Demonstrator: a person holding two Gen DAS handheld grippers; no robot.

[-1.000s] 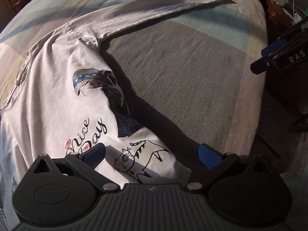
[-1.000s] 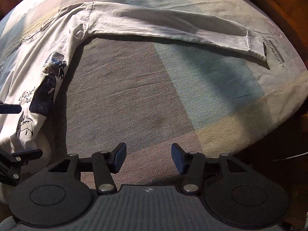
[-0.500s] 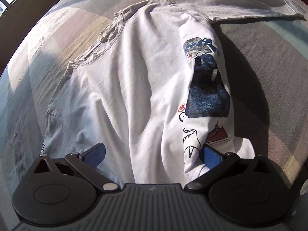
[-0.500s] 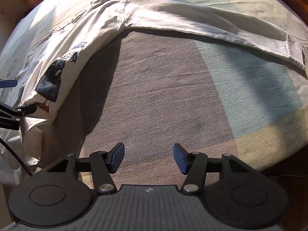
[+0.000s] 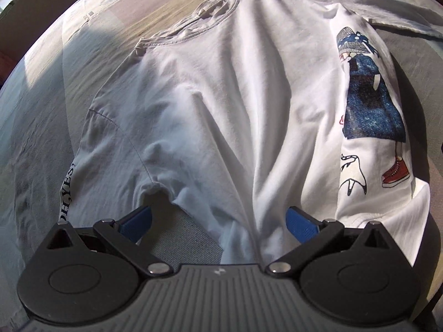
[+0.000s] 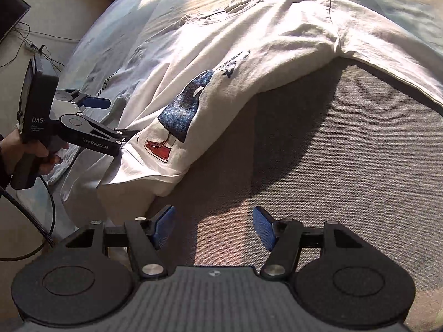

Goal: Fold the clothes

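Note:
A white long-sleeved shirt [image 5: 221, 105] with a printed cartoon figure lies on the bed, its printed side folded over along the right edge. It also shows in the right wrist view [image 6: 221, 83], one sleeve [image 6: 387, 55] stretched out to the right. My left gripper [image 5: 218, 221] is open, jaws wide, just above the shirt's near part by the armpit, holding nothing. From the right wrist view it [image 6: 110, 116] hovers at the shirt's left side. My right gripper [image 6: 213, 225] is open and empty over bare bedspread, right of the shirt's hem corner.
The bed [image 6: 346, 166] has a woven cover in grey, beige and teal blocks. A dark screen [image 6: 11, 11] and cables [image 6: 33, 47] lie on the floor at far left. The left gripper's cable [image 6: 41, 221] hangs by the bed edge.
The left gripper has swung left over the shirt body and come closer to the armpit. The right gripper has turned left toward the folded shirt edge. Both stay open.

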